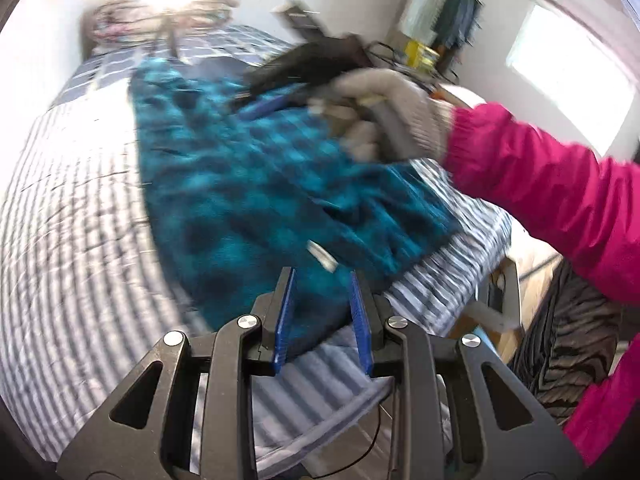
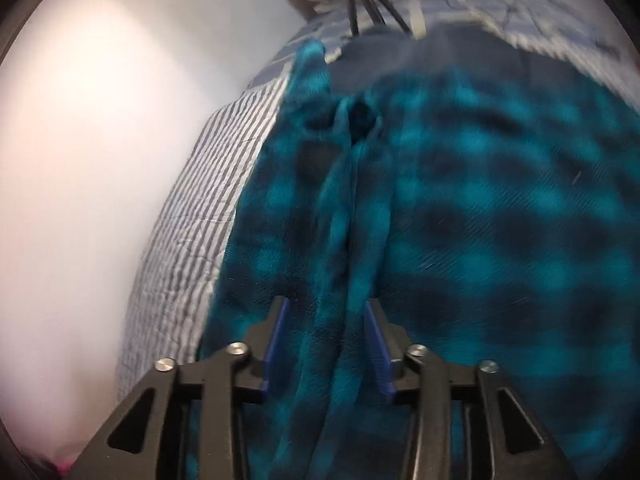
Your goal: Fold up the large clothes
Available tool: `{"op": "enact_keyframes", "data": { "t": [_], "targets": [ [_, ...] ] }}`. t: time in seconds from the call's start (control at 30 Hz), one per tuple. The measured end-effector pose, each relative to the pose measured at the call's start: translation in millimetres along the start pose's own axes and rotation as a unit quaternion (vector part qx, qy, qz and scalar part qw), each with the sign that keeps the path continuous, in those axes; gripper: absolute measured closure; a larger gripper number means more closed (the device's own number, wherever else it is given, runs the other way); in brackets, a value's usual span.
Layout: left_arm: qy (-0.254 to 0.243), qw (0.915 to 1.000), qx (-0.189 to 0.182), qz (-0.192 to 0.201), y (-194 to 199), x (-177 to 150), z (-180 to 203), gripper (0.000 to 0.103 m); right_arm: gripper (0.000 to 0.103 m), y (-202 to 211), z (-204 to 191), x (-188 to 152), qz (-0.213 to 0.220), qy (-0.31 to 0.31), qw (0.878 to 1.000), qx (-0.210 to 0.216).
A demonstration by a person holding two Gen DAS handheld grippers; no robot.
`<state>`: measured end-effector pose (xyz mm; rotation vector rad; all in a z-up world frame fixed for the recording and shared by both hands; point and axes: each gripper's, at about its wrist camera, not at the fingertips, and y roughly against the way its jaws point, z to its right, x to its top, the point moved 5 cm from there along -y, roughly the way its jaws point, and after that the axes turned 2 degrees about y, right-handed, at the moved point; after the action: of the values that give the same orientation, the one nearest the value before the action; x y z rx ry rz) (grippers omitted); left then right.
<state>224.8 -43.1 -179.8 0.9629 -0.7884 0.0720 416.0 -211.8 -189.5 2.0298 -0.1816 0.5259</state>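
Striped bedding (image 1: 80, 208) covers the bed that serves as the folding surface, and it runs off to the left of both tongs toward a pale wall, with a blurred heap of pillows or clothes at the far end that I cannot make out properly. Spread on it is the teal and black checked garment (image 1: 248, 184), a fleecy, large piece laid lengthwise, presumably so its edges can be reached from the near side. From where the left tongs (image 1: 323, 300) hang, the near hem lies just ahead and between the blue pads (image 1: 283, 320), which stand apart with nothing gripped; they seem poised over that edge, ready to take a corner. Ahead and to the right of them, the gloved right hand (image 1: 384, 120) in a pink sleeve carries the other tool across the cloth, badly blurred. In the right wrist view, the right tongs (image 2: 326, 340) have a bunched ridge of the checked fabric (image 2: 480, 220) running up between the pads; the jaws look fairly narrow around it, though blur keeps me from saying they pinch it firmly. That gathered ridge suggests the cloth is being lifted there for a fold.
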Motion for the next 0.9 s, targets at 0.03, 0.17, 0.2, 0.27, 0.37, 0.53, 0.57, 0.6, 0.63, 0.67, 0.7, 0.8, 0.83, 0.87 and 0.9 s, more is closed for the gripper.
{"op": "enact_keyframes", "data": {
  "t": [0.03, 0.17, 0.2, 0.27, 0.37, 0.53, 0.57, 0.6, 0.63, 0.67, 0.7, 0.8, 0.83, 0.87, 0.9],
  "targets": [
    [0.007, 1.0000, 0.003, 0.006, 3, 1, -7, 0.077, 0.057, 6, -1, 3, 0.006, 0.002, 1.000, -0.004],
    [0.030, 0.9993, 0.016, 0.015, -7, 5, -31, 0.077, 0.056, 24, -7, 19, 0.051, 0.030, 0.998, -0.014],
    [0.030, 0.9993, 0.017, 0.014, -14, 5, -34, 0.077, 0.056, 21, 1, 25, 0.061, 0.041, 0.997, -0.020],
    [0.032, 0.9994, 0.010, 0.006, -27, 6, -35, 0.077, 0.056, 15, -9, 38, 0.089, 0.062, 0.994, -0.024],
    [0.031, 0.9995, 0.001, -0.005, -46, 8, -35, 0.077, 0.065, -1, -12, 61, 0.098, 0.074, 0.992, -0.016],
    [0.044, 0.9990, -0.011, -0.005, -56, 6, -42, 0.077, 0.070, -42, -29, 106, 0.085, 0.102, 0.991, -0.011],
    [0.046, 0.9989, -0.012, -0.005, -57, 7, -43, 0.077, 0.071, -53, -31, 114, 0.083, 0.103, 0.991, -0.009],
    [0.048, 0.9988, -0.012, -0.006, -59, 7, -46, 0.077, 0.071, -62, -31, 120, 0.081, 0.103, 0.991, -0.008],
    [0.049, 0.9987, -0.014, -0.007, -60, 7, -48, 0.077, 0.071, -74, -32, 129, 0.081, 0.102, 0.991, -0.007],
    [0.050, 0.9986, -0.016, -0.010, -63, 6, -50, 0.077, 0.071, -83, -33, 136, 0.083, 0.103, 0.991, -0.008],
    [0.049, 0.9986, -0.017, -0.012, -64, 5, -51, 0.077, 0.071, -91, -33, 141, 0.083, 0.105, 0.991, -0.009],
    [0.047, 0.9985, -0.020, -0.018, -71, 2, -53, 0.077, 0.071, -119, -28, 156, 0.079, 0.119, 0.989, -0.038],
    [0.045, 0.9986, -0.021, -0.021, -73, 0, -54, 0.077, 0.071, -126, -24, 159, 0.076, 0.119, 0.989, -0.049],
    [0.043, 0.9986, -0.021, -0.022, -75, -2, -54, 0.077, 0.075, -136, -13, 162, 0.070, 0.113, 0.988, -0.072],
    [0.042, 0.9986, -0.022, -0.024, -78, -4, -54, 0.077, 0.075, -144, -1, 163, 0.063, 0.102, 0.989, -0.088]
  ]
}}
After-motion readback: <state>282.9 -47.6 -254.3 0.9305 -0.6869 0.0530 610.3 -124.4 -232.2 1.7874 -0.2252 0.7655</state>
